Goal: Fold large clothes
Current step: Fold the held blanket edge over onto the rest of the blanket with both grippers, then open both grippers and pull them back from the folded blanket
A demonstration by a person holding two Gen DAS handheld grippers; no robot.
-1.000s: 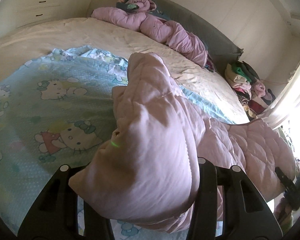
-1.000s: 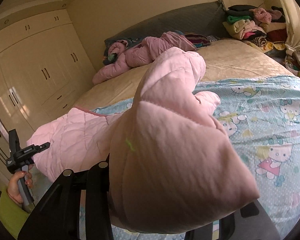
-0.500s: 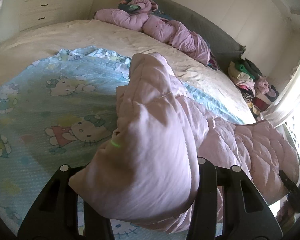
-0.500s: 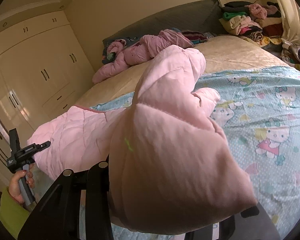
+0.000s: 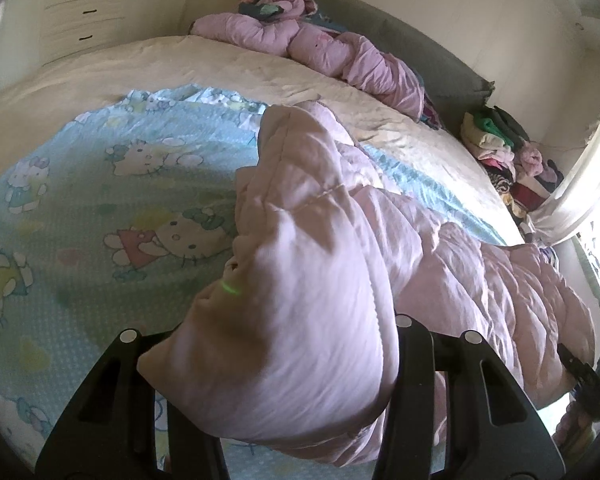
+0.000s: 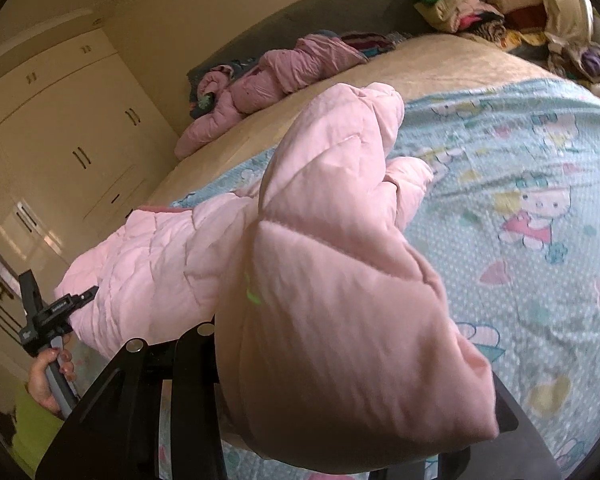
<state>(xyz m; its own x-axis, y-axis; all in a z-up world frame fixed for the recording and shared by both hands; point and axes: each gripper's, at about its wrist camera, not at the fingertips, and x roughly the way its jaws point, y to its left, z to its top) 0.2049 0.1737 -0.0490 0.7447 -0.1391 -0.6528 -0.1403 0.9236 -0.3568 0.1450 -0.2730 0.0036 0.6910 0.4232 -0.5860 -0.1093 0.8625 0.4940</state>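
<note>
Bedroom scene, seen from two wrist cams. A pale pink quilted puffer jacket [image 5: 440, 248] hangs between two hand-held claws, each one clamped on a bunched end of it — left claw [image 5: 284, 364] on one end, right claw [image 6: 340, 364] on the other. The jacket spreads across the near part of the bed, its far folds lying on a light blue Hello Kitty blanket [image 5: 100, 200]; the gripped ends are lifted close to the lenses & hide much of the view. From the right cam, the left claw shows small at the far edge of the jacket, w/ the person's hand [image 6: 48, 376] on its handle.

Step in hand, as I judge it: the jacket is held up by two ends, ready to be laid out or folded over — the fold itself isn't made yet. Next move likely calls for both claws to travel together, keeping the fabric taut, then set it flat on the blanket. The padding is bulky & may spring back.

Surface & room: a cream bedspread [image 5: 180, 68] under the blanket, a grey headboard [image 5: 420, 56], another pink jacket [image 5: 320, 44] heaped by it, a stack of folded clothes [image 5: 496, 140] at the far corner, cream wardrobe doors [image 6: 68, 128], a bright curtain [image 5: 580, 188] at the side.
</note>
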